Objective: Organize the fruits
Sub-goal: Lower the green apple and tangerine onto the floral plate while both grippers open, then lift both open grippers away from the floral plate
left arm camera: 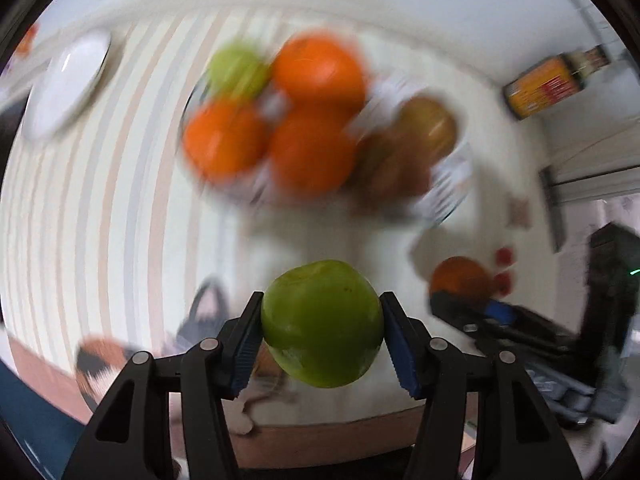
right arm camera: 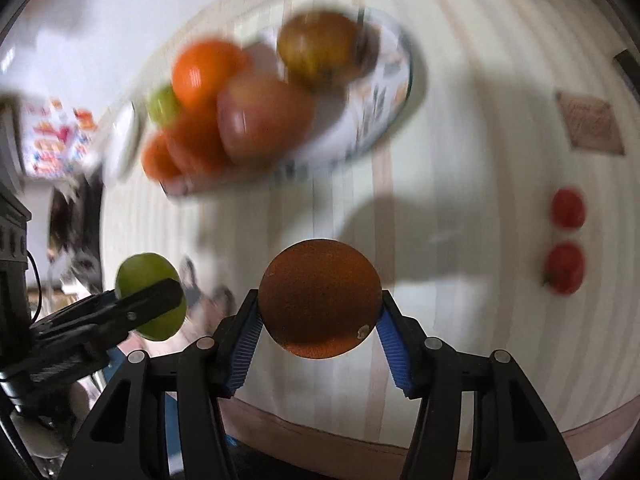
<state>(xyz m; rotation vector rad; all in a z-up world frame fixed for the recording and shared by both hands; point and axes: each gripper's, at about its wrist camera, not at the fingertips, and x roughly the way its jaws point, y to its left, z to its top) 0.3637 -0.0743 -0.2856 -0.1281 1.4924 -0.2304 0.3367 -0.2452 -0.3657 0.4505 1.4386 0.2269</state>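
My left gripper [left arm camera: 322,322] is shut on a green apple [left arm camera: 322,324] and holds it above the table's near edge. My right gripper [right arm camera: 318,300] is shut on an orange [right arm camera: 319,299]. The left gripper with the green apple [right arm camera: 150,296] shows at the left of the right wrist view; the right gripper's orange [left arm camera: 460,280] shows at the right of the left wrist view. Ahead stands a patterned fruit bowl [left arm camera: 448,192] [right arm camera: 384,112], blurred, with oranges [left arm camera: 312,148], a green fruit [left arm camera: 236,68] and reddish-brown apples [left arm camera: 424,132] [right arm camera: 264,120].
A striped tablecloth [right arm camera: 460,160] covers the table. Two small red tomatoes [right arm camera: 566,266] lie at the right. A white plate [left arm camera: 68,84] lies far left. A yellow-labelled bottle [left arm camera: 548,86] stands at the back right. A square coaster [right arm camera: 592,124] lies beyond the tomatoes.
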